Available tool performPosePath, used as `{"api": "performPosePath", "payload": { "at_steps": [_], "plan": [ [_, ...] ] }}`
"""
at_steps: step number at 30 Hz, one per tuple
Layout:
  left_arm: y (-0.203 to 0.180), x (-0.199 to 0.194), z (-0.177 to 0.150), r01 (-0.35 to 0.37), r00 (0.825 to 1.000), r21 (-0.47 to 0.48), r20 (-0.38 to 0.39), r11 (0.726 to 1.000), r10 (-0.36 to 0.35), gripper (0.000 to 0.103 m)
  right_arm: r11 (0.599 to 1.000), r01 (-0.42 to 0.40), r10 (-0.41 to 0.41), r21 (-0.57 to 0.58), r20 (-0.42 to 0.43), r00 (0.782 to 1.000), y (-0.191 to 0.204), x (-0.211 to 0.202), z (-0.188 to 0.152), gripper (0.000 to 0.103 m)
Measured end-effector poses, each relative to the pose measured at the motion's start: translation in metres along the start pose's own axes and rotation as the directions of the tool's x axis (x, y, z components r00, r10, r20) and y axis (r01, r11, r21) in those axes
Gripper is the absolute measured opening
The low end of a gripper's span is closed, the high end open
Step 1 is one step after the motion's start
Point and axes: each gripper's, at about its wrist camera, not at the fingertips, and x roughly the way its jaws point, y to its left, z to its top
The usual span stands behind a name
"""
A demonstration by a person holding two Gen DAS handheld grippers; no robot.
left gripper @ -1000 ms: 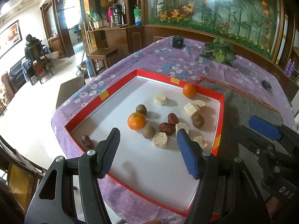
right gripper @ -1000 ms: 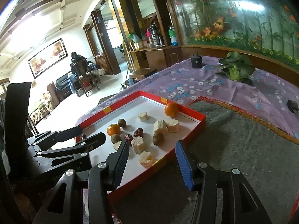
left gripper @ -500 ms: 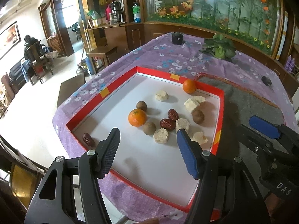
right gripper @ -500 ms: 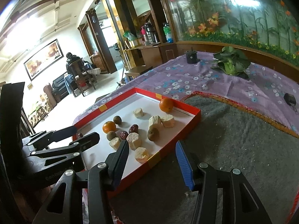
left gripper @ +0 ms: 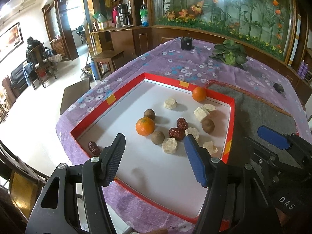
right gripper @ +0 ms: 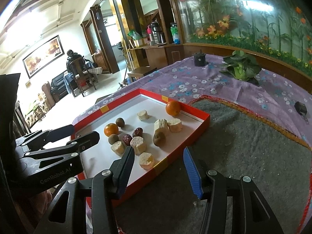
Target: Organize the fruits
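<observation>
A red-rimmed tray (left gripper: 128,90) with a white floor holds two oranges (left gripper: 145,126) (left gripper: 198,94), three brown round fruits (left gripper: 157,137), three red dates (left gripper: 176,132) and several pale chunks (left gripper: 170,145). One date (left gripper: 93,147) lies alone in the near left corner. My left gripper (left gripper: 154,136) hovers open above the tray's near part, nothing between its fingers. My right gripper (right gripper: 159,150) stands open over the tray's near right rim (right gripper: 154,95) and the grey mat (right gripper: 243,146), holding nothing. Each gripper shows in the other's view: right gripper (left gripper: 259,138), left gripper (right gripper: 85,131).
The tray rests on a purple floral tablecloth (left gripper: 175,62). A leafy green vegetable (left gripper: 230,54), a small black cylinder (left gripper: 186,42) and a small black object (left gripper: 278,87) lie further back. The table edge drops off at left. A person sits far off in the room.
</observation>
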Motion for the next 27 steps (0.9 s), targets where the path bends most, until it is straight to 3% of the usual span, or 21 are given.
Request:
{"api": "performPosePath", "payload": {
  "at_steps": [27],
  "plan": [
    [0.0011, 0.0065, 0.0011, -0.004, 1.0, -0.013, -0.031, 1.0, 0.003, 0.064, 1.0, -0.003, 0.002, -0.011, -0.03, 1.0, 0.0001, 0.0089, -0.0001, 0.051]
  ]
}}
